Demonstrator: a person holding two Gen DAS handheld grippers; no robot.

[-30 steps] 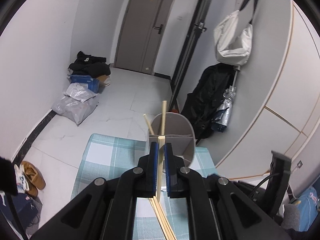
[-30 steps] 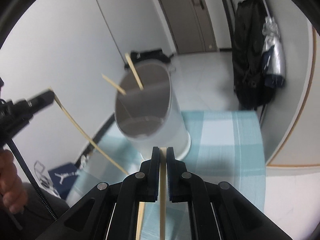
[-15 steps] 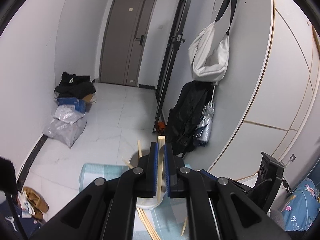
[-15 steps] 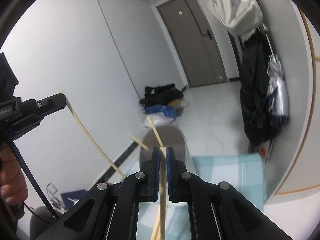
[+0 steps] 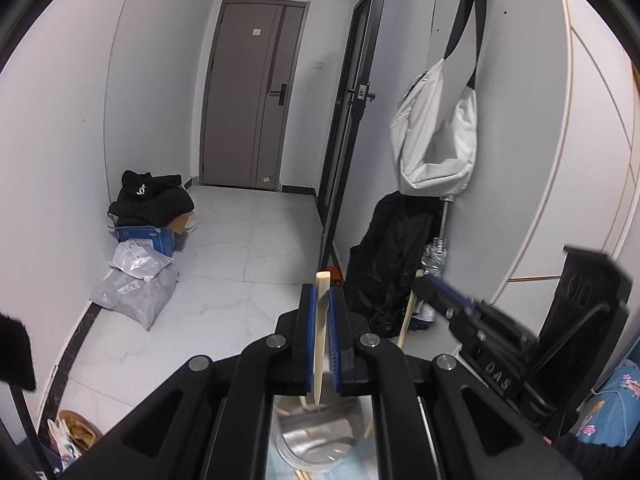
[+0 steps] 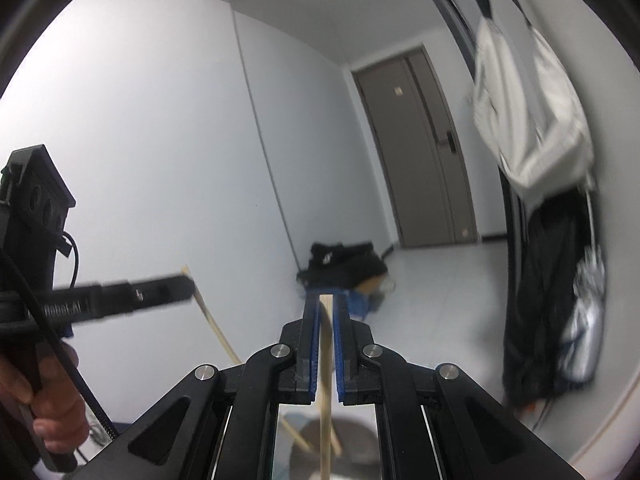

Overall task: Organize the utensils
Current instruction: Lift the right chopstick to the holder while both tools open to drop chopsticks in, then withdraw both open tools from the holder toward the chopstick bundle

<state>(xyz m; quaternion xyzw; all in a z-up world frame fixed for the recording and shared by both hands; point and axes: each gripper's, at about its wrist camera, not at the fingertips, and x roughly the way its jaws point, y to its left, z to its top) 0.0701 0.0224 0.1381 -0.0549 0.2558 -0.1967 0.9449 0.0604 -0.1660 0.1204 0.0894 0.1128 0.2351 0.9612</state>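
My left gripper [image 5: 320, 294] is shut on a pale wooden chopstick [image 5: 320, 344] that stands nearly upright between the blue pads. Straight below it is the grey round utensil holder [image 5: 320, 440] with chopsticks inside. My right gripper [image 6: 326, 300] is shut on a second chopstick [image 6: 326, 364], whose lower end hangs over the holder [image 6: 352, 456]. In the left wrist view the right gripper [image 5: 424, 284] shows at the right with its chopstick [image 5: 407, 320] slanting down. The right wrist view shows the left gripper [image 6: 186, 284] and its chopstick [image 6: 216, 330] at the left, held by a person's hand [image 6: 52, 404].
A blue checked tablecloth [image 5: 276, 466] lies under the holder. On the floor beyond are a black garment on a blue box [image 5: 148, 216] and grey plastic bags [image 5: 136, 288]. A white bag [image 5: 436, 140] and a black coat [image 5: 384, 276] hang on the right wall.
Both grippers have risen with their chopsticks and tipped upward. The holder has slid from the middle of both views to the bottom edge. The two grippers now stand closer together.
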